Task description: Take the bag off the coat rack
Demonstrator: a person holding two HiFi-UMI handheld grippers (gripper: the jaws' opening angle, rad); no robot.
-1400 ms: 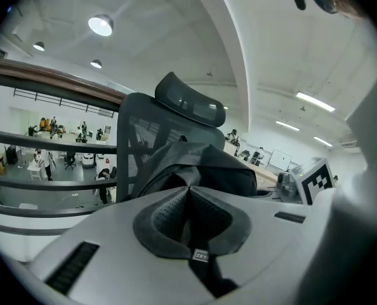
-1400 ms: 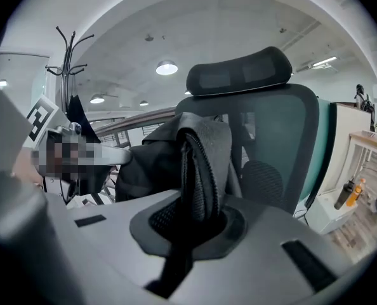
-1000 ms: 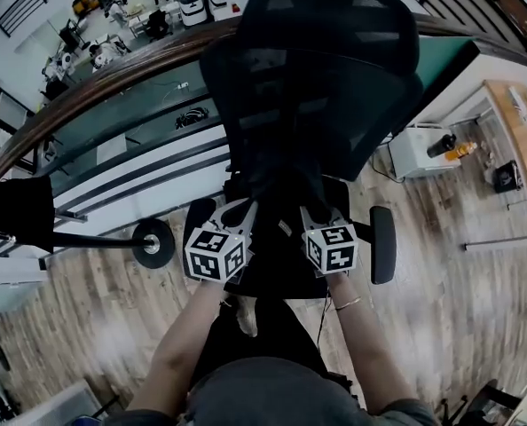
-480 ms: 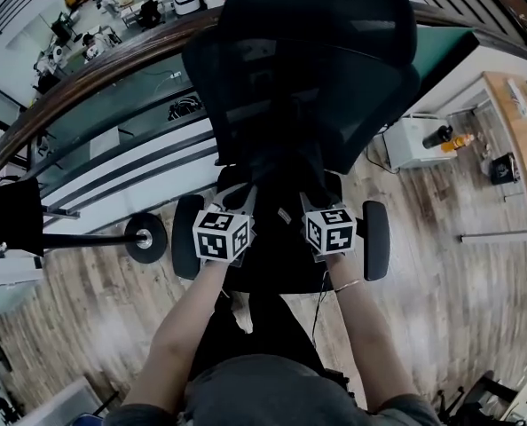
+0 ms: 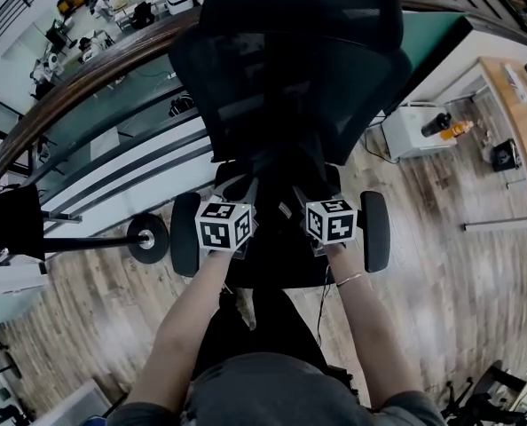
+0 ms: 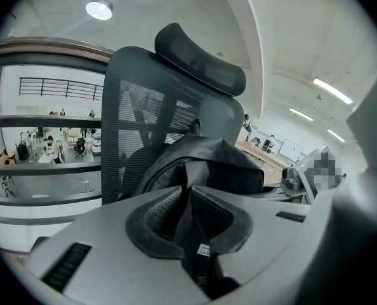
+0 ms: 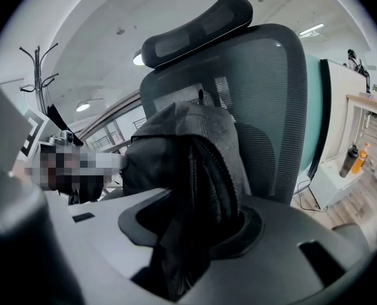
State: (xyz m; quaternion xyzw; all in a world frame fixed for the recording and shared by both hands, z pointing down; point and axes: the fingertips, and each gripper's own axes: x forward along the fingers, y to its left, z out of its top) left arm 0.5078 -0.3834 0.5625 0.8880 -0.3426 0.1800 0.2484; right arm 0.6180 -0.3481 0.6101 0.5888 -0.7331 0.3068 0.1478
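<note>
Head view looks down on the office chair [image 5: 290,69], with both your arms stretched to its seat. The bag [image 6: 220,164] rests there against the backrest, already off its hook. Your left gripper [image 6: 190,216] is pinched narrow on a thin strap of the bag. In the right gripper view the coat rack [image 7: 40,68] stands well apart at the far left. Nearer, your right gripper [image 7: 198,234] has just been opening its jaws. They stand about half apart, with a zipped fold of the bag lying loose between them. This looks like the setting-down step. Next you would need to let the left strap go too, then draw both grippers back without snagging the fabric.
</note>
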